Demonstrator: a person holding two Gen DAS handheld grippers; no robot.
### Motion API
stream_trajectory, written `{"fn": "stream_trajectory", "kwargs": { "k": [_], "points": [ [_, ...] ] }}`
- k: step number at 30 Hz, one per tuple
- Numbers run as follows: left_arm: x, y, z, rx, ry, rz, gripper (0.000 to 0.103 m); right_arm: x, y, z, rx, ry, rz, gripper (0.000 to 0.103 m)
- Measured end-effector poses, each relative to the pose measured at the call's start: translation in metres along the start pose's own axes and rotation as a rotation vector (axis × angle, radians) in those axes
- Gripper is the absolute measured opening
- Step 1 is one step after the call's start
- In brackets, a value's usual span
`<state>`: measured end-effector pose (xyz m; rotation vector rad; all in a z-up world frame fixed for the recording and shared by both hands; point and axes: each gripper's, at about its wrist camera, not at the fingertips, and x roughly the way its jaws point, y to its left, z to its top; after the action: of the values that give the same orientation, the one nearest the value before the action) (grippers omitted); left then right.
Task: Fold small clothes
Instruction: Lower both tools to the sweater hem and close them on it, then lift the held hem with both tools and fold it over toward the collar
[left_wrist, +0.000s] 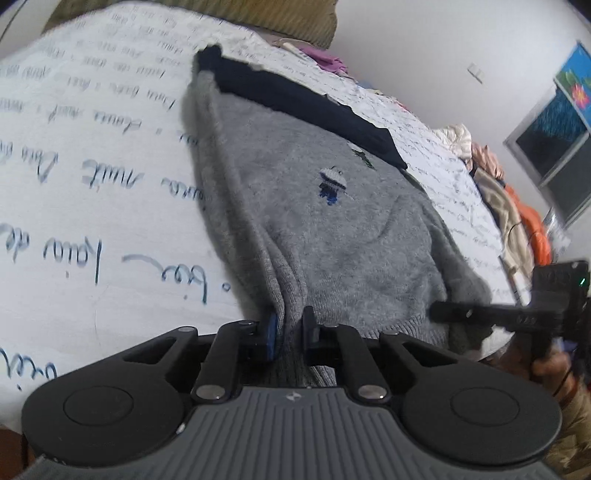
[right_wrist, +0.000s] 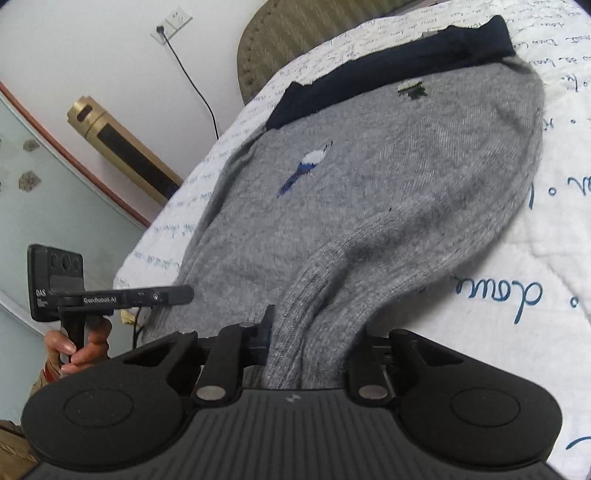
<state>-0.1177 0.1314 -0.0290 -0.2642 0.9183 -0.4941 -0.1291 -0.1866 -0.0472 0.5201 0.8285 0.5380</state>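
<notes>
A small grey knit sweater (left_wrist: 332, 229) with a navy collar band (left_wrist: 295, 96) and small embroidered motifs lies on a white bedspread (left_wrist: 92, 184) printed with handwriting. My left gripper (left_wrist: 290, 328) is shut on the sweater's ribbed hem at its near left corner. The sweater also shows in the right wrist view (right_wrist: 406, 177). My right gripper (right_wrist: 306, 332) is shut on the hem's other corner, with cloth bunched between its jaws and hiding the right finger. Each gripper shows in the other's view: the right one (left_wrist: 443, 310) and the left one (right_wrist: 181, 295).
A pile of clothes (left_wrist: 517, 206) lies at the bed's far right edge. A padded headboard (right_wrist: 280, 40) is at the far end. A gold tower appliance (right_wrist: 122, 144) stands by the wall, with a socket and cable above it. The bed's edge drops off beside the left gripper.
</notes>
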Motion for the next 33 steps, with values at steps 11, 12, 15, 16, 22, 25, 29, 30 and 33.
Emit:
{"fn": "stream_trajectory", "kwargs": {
  "k": [11,12,15,16,22,25,29,30,33],
  "points": [
    [-0.011,-0.060,0.068,0.144,-0.167,0.080,0.010,-0.021,0.002,0.067,-0.087,-0.158,-0.036,0.015],
    [-0.010,-0.063,0.078,0.150,-0.180,0.090,0.010,-0.022,-0.002,0.075,-0.082,-0.174,-0.035,0.015],
    [0.000,-0.068,0.105,0.162,-0.194,0.134,0.011,-0.019,-0.008,0.096,-0.093,-0.213,-0.071,0.015],
    [0.004,-0.069,0.113,0.165,-0.192,0.149,0.011,-0.019,-0.012,0.103,-0.092,-0.225,-0.077,0.015],
    [0.035,-0.068,0.149,0.166,-0.161,0.228,0.011,-0.011,-0.033,0.139,-0.067,-0.280,-0.119,0.015],
    [0.052,-0.066,0.164,0.171,-0.144,0.281,0.011,-0.006,-0.041,0.156,-0.071,-0.300,-0.154,0.015],
    [0.072,-0.065,0.182,0.166,-0.120,0.316,0.011,0.004,-0.048,0.173,-0.085,-0.322,-0.209,0.015],
    [0.075,-0.065,0.185,0.171,-0.119,0.326,0.011,0.007,-0.049,0.176,-0.083,-0.330,-0.215,0.015],
    [0.083,-0.065,0.195,0.175,-0.114,0.341,0.011,0.014,-0.053,0.181,-0.070,-0.350,-0.233,0.015]
  ]
}}
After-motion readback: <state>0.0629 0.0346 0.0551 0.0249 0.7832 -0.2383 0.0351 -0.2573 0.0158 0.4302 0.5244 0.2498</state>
